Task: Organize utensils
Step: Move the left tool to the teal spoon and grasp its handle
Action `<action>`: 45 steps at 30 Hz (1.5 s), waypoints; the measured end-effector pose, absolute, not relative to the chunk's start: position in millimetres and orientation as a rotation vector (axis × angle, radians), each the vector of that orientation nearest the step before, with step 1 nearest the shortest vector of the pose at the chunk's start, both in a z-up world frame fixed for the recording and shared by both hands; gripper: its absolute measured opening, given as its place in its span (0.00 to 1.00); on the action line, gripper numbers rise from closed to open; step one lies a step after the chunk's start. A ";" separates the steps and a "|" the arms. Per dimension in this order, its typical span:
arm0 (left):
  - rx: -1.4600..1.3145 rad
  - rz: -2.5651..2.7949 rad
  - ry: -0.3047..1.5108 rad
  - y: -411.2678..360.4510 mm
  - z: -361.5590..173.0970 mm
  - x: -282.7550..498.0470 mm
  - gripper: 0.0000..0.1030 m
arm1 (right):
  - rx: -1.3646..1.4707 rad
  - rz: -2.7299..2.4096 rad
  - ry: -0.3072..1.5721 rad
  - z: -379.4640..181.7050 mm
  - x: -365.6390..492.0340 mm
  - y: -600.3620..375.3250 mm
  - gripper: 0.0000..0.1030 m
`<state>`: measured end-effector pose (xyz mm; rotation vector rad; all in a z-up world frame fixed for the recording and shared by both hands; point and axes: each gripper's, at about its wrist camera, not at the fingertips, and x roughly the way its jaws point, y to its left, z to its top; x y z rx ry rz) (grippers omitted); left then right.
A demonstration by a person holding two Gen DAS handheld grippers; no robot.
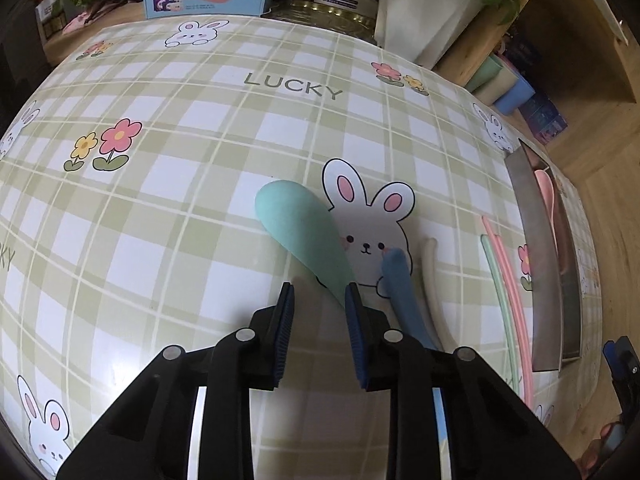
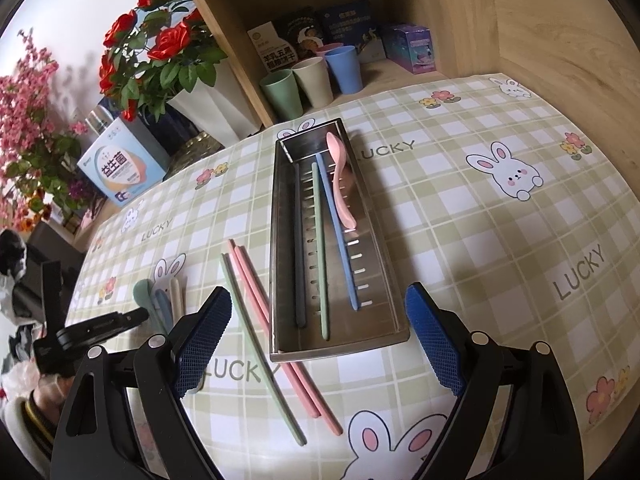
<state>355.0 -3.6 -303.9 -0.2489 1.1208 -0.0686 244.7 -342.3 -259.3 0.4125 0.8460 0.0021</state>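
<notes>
A steel utensil tray (image 2: 384, 300) lies on the checked tablecloth and holds a pink spoon (image 2: 340, 176), a blue chopstick (image 2: 340, 240), a green chopstick (image 2: 319, 248) and a dark one (image 2: 298, 248). Two pink chopsticks (image 2: 256, 300) and a green one (image 2: 248, 320) lie left of it. A mint spoon (image 1: 304, 232), a blue spoon (image 1: 400, 288) and a cream one (image 1: 430, 276) lie together. My left gripper (image 1: 320, 300) is open, its jaws around the mint spoon's handle. My right gripper (image 2: 320, 332) is open and empty above the tray's near end.
A white vase of red roses (image 2: 212, 96), a light-blue box (image 2: 124, 168) and pink flowers (image 2: 28, 120) stand at the table's back. A wooden shelf holds cups (image 2: 312, 76) and boxes (image 2: 412, 48). The tray also shows at the left wrist view's right edge (image 1: 536, 248).
</notes>
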 end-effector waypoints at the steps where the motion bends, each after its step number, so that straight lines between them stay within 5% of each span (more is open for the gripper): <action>1: -0.238 -0.069 1.118 -4.8 -303.3 355.8 0.24 | 0.413 0.003 0.848 -260.1 245.4 -342.2 0.83; 24: -0.183 -0.126 1.061 -34.8 -306.0 379.8 0.24 | 0.445 -0.009 0.864 -271.1 249.1 -351.0 0.83; 30: -0.157 -0.148 1.055 -40.6 -305.7 380.0 0.13 | 0.450 -0.010 0.868 -272.7 249.8 -350.9 0.83; 45: -0.008 -0.145 1.052 -44.4 -300.3 347.9 0.10 | 0.443 -0.003 0.861 -270.1 248.0 -348.6 0.83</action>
